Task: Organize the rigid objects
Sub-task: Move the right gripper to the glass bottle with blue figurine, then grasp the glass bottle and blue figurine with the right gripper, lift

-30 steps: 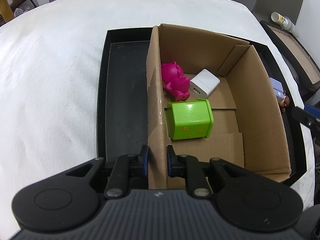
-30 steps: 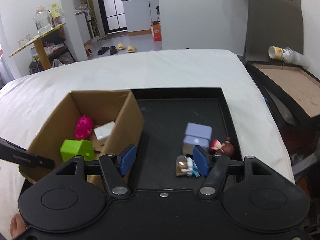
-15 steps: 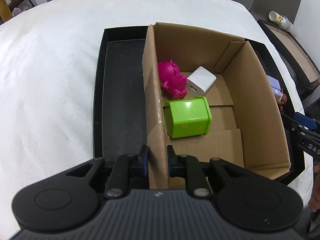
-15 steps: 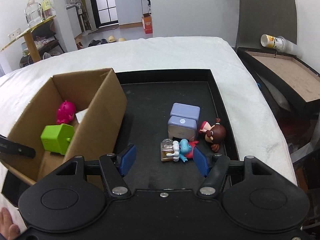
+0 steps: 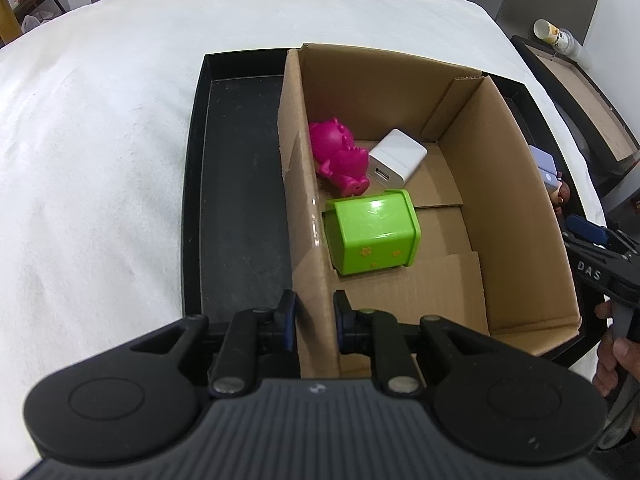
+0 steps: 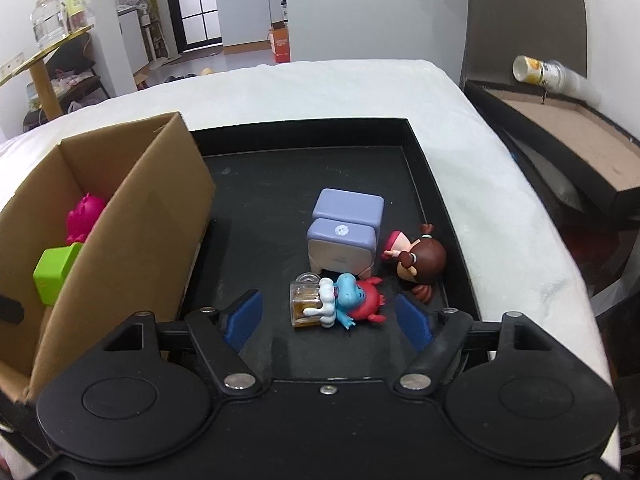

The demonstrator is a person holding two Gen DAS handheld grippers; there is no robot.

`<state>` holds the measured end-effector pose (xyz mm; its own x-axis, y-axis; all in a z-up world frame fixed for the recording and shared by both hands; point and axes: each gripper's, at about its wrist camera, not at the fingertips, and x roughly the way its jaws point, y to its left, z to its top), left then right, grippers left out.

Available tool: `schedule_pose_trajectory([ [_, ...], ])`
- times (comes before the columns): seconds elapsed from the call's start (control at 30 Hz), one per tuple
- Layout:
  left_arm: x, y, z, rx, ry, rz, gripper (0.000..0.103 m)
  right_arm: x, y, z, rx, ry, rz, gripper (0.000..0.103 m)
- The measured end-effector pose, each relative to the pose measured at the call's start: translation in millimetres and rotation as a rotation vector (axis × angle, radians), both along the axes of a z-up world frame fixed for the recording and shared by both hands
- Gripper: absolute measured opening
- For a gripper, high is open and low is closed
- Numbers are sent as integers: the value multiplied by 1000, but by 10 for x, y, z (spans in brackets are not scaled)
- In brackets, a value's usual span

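Note:
My left gripper (image 5: 315,316) is shut on the left wall of the cardboard box (image 5: 298,184), which stands in a black tray (image 5: 236,200). Inside the box lie a pink pig toy (image 5: 340,158), a white charger (image 5: 397,156) and a green block (image 5: 372,236). My right gripper (image 6: 328,316) is open and empty, low over the tray (image 6: 260,208), just in front of a blue-and-red figure (image 6: 352,296) lying against a small glass bottle (image 6: 306,298). Behind them stand a lilac box (image 6: 344,232) and a brown-haired doll (image 6: 420,258).
The tray rests on a white cloth-covered surface (image 5: 100,140). A second dark tray with a paper cup (image 6: 540,72) sits off to the right. The cardboard box (image 6: 120,216) fills the tray's left part in the right wrist view.
My right gripper has moved rightward and closer to the blue figure and bottle, which now sit between its fingers' line. My left gripper stays clamped on the box wall.

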<state>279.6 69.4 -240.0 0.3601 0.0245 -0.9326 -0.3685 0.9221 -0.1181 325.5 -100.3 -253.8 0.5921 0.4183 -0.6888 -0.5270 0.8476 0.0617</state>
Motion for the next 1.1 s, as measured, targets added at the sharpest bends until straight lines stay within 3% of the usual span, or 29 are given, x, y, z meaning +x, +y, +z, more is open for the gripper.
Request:
schedule_pose_trajectory([
  [0.37, -5, 11, -4, -5, -2, -3, 16, 127, 41, -186, 13, 57, -42, 77],
  [0.53, -6, -3, -9, -2, -2, 1, 16, 74, 100, -214, -32, 20, -33, 78],
  [0.63, -3, -10, -7, 1, -2, -2, 16, 30, 120, -191, -36, -2, -26, 59],
  [1.1, 12, -11, 2, 7, 9, 2, 16, -57, 96, 32, 46, 39, -7, 59],
])
